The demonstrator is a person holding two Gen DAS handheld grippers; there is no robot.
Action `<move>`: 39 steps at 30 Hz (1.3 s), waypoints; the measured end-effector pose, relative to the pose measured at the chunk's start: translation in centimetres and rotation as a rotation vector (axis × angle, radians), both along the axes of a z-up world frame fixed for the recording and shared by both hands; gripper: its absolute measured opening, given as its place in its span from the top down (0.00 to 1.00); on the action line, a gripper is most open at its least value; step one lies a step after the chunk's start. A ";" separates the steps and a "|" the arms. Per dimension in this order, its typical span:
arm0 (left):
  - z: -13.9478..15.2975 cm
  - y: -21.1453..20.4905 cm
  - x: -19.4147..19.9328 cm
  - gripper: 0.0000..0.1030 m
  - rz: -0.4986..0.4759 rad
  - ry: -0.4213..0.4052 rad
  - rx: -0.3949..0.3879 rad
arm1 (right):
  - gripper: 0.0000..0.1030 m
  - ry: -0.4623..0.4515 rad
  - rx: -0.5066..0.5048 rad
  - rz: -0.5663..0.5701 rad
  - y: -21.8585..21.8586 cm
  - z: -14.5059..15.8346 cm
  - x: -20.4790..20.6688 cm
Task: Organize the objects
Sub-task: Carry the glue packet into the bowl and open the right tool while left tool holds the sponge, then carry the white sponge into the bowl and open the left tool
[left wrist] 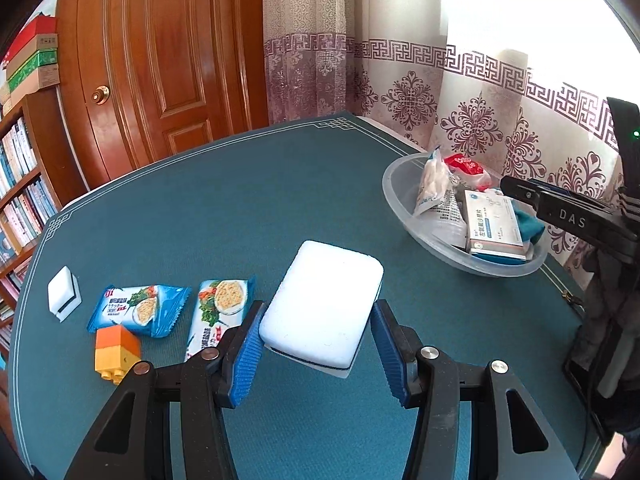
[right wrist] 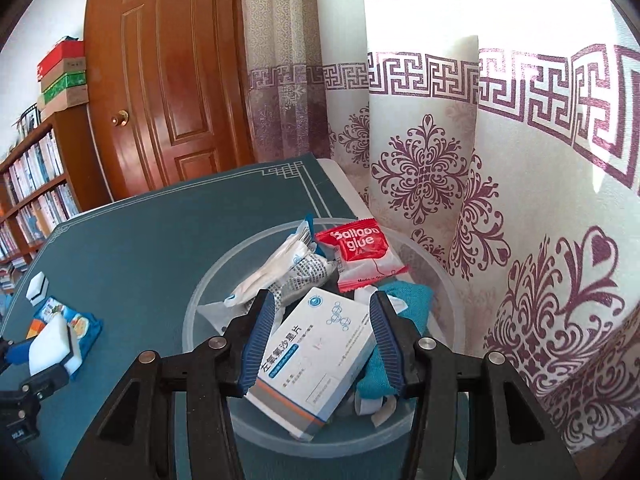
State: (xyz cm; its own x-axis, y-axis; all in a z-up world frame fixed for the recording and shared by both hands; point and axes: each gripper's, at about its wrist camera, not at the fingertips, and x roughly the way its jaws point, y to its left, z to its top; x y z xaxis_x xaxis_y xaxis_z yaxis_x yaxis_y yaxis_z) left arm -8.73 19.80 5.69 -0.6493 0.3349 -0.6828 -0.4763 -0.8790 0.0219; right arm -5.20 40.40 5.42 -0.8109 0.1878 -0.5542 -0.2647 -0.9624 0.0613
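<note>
My left gripper (left wrist: 316, 344) is shut on a white sponge (left wrist: 324, 308) and holds it just above the teal table mat (left wrist: 248, 208). The same sponge (right wrist: 50, 346) shows at the lower left of the right wrist view. My right gripper (right wrist: 320, 340) hangs over the clear plastic bowl (right wrist: 208, 280), its jaws apart. A white and blue medicine box (right wrist: 316, 356) lies in the bowl between and under the fingers, and looks loose. The bowl (left wrist: 394, 184) also holds a red balloon-glue packet (right wrist: 360, 252), a white pouch (right wrist: 276, 276) and a teal cloth (right wrist: 412, 300).
On the mat to the left lie two blue cracker packets (left wrist: 138, 308) (left wrist: 218, 312), an orange and yellow toy block (left wrist: 116, 352) and a small white sponge (left wrist: 63, 294). A patterned curtain (right wrist: 480, 200) hangs right behind the bowl. A wooden door (left wrist: 160, 80) and bookshelf (left wrist: 20, 184) stand beyond.
</note>
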 end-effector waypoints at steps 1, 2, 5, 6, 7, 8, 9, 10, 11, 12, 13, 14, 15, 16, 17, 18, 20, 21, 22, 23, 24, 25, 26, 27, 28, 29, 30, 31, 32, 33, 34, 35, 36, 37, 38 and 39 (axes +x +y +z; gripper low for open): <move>0.1 0.6 -0.1 0.46 -0.011 0.002 -0.003 | 0.50 0.004 -0.002 0.010 -0.3 0.0 0.5; 0.1 1.2 -0.2 0.46 -0.020 0.005 -0.007 | 0.50 0.007 -0.004 0.020 -0.5 0.1 1.0; 0.4 3.0 -0.6 0.46 -0.046 0.013 -0.018 | 0.50 0.013 -0.006 0.040 -1.0 0.2 2.2; 0.4 3.6 -0.9 0.46 -0.055 0.011 -0.018 | 0.50 0.015 -0.012 0.045 -1.0 0.2 2.6; 0.5 4.1 -1.2 0.46 -0.063 0.008 -0.016 | 0.50 0.017 -0.019 0.048 -1.0 0.1 3.0; 0.6 4.7 -1.5 0.46 -0.073 0.002 -0.011 | 0.50 0.018 -0.025 0.050 -0.9 0.1 3.3; 0.7 5.3 -1.8 0.46 -0.083 -0.005 -0.005 | 0.50 0.017 -0.029 0.053 -0.8 0.0 3.6; 0.7 5.8 -2.2 0.46 -0.093 -0.014 0.001 | 0.50 0.017 -0.029 0.053 -0.7 0.0 3.8; 0.8 6.4 -2.5 0.46 -0.104 -0.024 0.008 | 0.50 0.016 -0.030 0.052 -0.6 -0.1 4.0; 0.8 6.9 -2.6 0.46 -0.117 -0.035 0.016 | 0.50 0.015 -0.034 0.051 -0.4 -0.2 4.2; 0.9 7.5 -2.8 0.46 -0.130 -0.047 0.022 | 0.50 0.014 -0.042 0.050 -0.2 -0.3 4.5; 0.9 8.0 -3.0 0.46 -0.143 -0.061 0.029 | 0.50 0.014 -0.048 0.047 0.0 -0.4 4.6; 0.9 8.5 -3.1 0.46 -0.159 -0.078 0.040 | 0.50 0.014 -0.051 0.045 0.1 -0.5 4.8; 0.8 9.2 -3.1 0.46 -0.177 -0.094 0.050 | 0.50 0.015 -0.052 0.043 0.2 -0.5 4.9; 0.8 9.7 -3.2 0.46 -0.192 -0.106 0.058 | 0.50 0.016 -0.052 0.040 0.3 -0.6 5.0; 0.7 10.1 -3.2 0.46 -0.205 -0.117 0.064 | 0.50 0.017 -0.053 0.038 0.5 -0.6 5.1; 0.5 11.0 -3.3 0.46 -0.231 -0.143 0.075 | 0.50 0.018 -0.060 0.035 0.8 -0.8 5.2; 0.4 11.4 -3.4 0.46 -0.243 -0.156 0.080 | 0.50 0.019 -0.065 0.033 1.0 -0.8 5.3; 0.3 11.8 -3.5 0.46 -0.255 -0.169 0.084 | 0.50 0.021 -0.068 0.032 1.1 -0.8 5.3; 0.1 12.1 -3.6 0.46 -0.264 -0.181 0.088 | 0.50 0.023 -0.070 0.029 1.2 -0.8 5.4; 0.0 12.4 -3.8 0.46 -0.268 -0.188 0.087 | 0.50 0.024 -0.073 0.027 1.2 -0.8 5.4; -0.2 12.7 -4.0 0.46 -0.265 -0.190 0.080 | 0.50 0.026 -0.075 0.026 1.3 -0.9 5.5; -0.4 12.9 -4.3 0.46 -0.259 -0.191 0.075 | 0.50 0.028 -0.077 0.024 1.4 -0.9 5.5; -0.7 13.0 -4.7 0.46 -0.254 -0.199 0.072 | 0.50 0.031 -0.079 0.024 1.4 -0.8 5.5; -0.9 13.1 -5.1 0.46 -0.250 -0.212 0.073 | 0.50 0.033 -0.080 0.025 1.4 -0.8 5.6; -1.1 13.2 -5.5 0.46 -0.251 -0.221 0.080 | 0.50 0.036 -0.079 0.026 1.3 -0.8 5.6; -1.2 13.3 -5.8 0.46 -0.248 -0.224 0.080 | 0.50 0.038 -0.078 0.027 1.3 -0.8 5.6; -1.2 13.5 -6.1 0.46 -0.243 -0.223 0.076 | 0.50 0.041 -0.077 0.028 1.2 -0.7 5.6; -1.3 13.6 -6.4 0.46 -0.240 -0.222 0.072 | 0.50 0.043 -0.077 0.029 1.2 -0.7 5.6; -1.4 13.7 -6.7 0.46 -0.237 -0.219 0.068 | 0.50 0.045 -0.076 0.029 1.1 -0.7 5.7; -1.5 13.8 -7.0 0.46 -0.233 -0.218 0.065 | 0.50 0.046 -0.077 0.030 1.1 -0.8 5.7; -1.5 13.9 -7.2 0.46 -0.229 -0.214 0.062 | 0.50 0.046 -0.080 0.029 1.2 -0.8 5.7; -1.6 14.0 -7.5 0.46 -0.223 -0.209 0.058 | 0.50 0.045 -0.085 0.028 1.3 -0.9 5.6; -1.7 14.1 -7.7 0.46 -0.218 -0.206 0.055 | 0.50 0.044 -0.087 0.027 1.3 -1.0 5.6; -1.7 14.2 -7.9 0.46 -0.214 -0.205 0.055 | 0.50 0.043 -0.088 0.026 1.4 -1.0 5.6; -1.8 14.3 -8.0 0.46 -0.212 -0.206 0.056 | 0.50 0.043 -0.090 0.025 1.4 -1.0 5.6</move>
